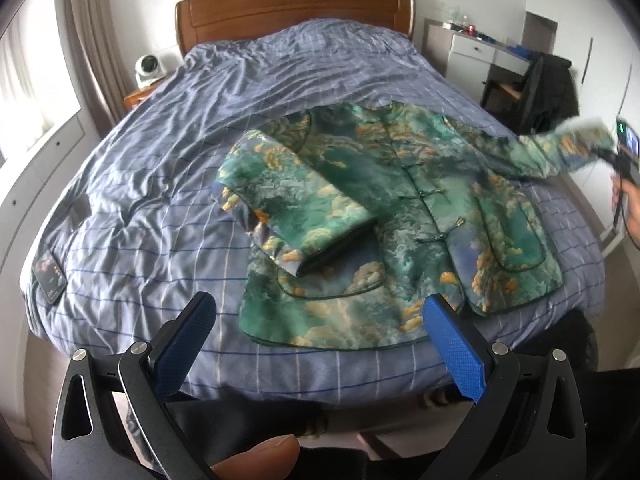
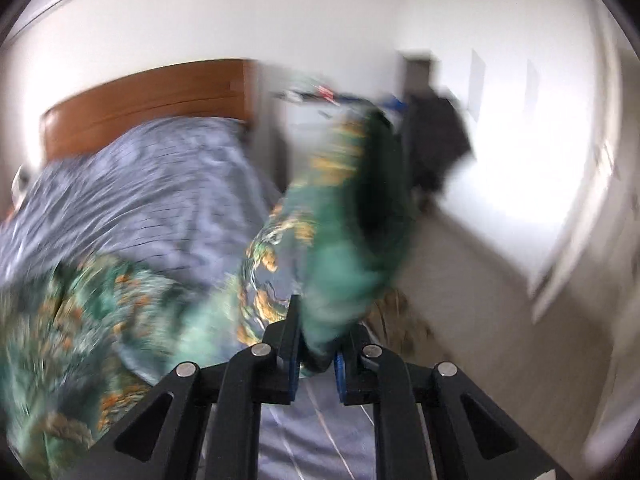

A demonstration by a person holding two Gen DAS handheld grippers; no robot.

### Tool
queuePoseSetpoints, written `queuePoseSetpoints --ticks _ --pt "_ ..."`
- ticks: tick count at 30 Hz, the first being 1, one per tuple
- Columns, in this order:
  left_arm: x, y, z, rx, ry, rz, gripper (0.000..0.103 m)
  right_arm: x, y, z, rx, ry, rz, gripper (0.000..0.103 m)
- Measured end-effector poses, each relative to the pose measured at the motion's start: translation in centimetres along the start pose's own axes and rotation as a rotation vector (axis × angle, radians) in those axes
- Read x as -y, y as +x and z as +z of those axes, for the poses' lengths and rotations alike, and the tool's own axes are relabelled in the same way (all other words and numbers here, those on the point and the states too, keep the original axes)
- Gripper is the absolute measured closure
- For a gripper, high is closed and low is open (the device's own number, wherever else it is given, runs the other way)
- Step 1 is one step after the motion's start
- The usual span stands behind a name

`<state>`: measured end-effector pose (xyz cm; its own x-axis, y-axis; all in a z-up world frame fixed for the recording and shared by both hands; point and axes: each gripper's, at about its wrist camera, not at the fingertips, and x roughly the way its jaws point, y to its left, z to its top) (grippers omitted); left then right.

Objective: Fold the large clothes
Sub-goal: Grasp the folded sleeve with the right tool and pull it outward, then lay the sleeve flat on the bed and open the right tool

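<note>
- Jacket (image 1: 400,208): printed cloth with a soft satin-like sheen, edged in dark piping, closed by knotted cord fastenings.
- Bed cover (image 1: 168,168): matt woven cloth, checked, heavily creased.
- Headboard (image 1: 296,4): polished wood, smooth and slightly glossy.
- Left gripper (image 1: 316,336): matt black plastic frame with bright metal pivot pins; pads (image 1: 456,348) of blue plastic with a fine dimpled texture.
- Right gripper (image 2: 316,356): the same black plastic and metal pins, blue pads pinching the sleeve (image 2: 344,240) cloth.
</note>
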<state>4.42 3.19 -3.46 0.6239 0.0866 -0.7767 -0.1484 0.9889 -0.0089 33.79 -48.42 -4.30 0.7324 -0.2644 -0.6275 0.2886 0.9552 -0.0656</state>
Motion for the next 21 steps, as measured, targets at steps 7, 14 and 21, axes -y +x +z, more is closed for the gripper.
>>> queuePoseSetpoints --ticks 7,14,21 --pt "-1.6 1.3 -0.1 0.004 0.038 0.069 0.000 5.5 5.1 -8.6 -0.212 0.266 -0.038 0.073" --pt "-2.0 7.4 0.3 -0.058 0.202 0.049 0.000 1.7 -0.1 -12.5 -0.166 0.137 0.031 0.057" --pt "2.1 14.3 1.7 -0.041 0.512 0.057 0.000 -0.8 -8.4 -15.4 -0.147 0.031 0.159 0.049"
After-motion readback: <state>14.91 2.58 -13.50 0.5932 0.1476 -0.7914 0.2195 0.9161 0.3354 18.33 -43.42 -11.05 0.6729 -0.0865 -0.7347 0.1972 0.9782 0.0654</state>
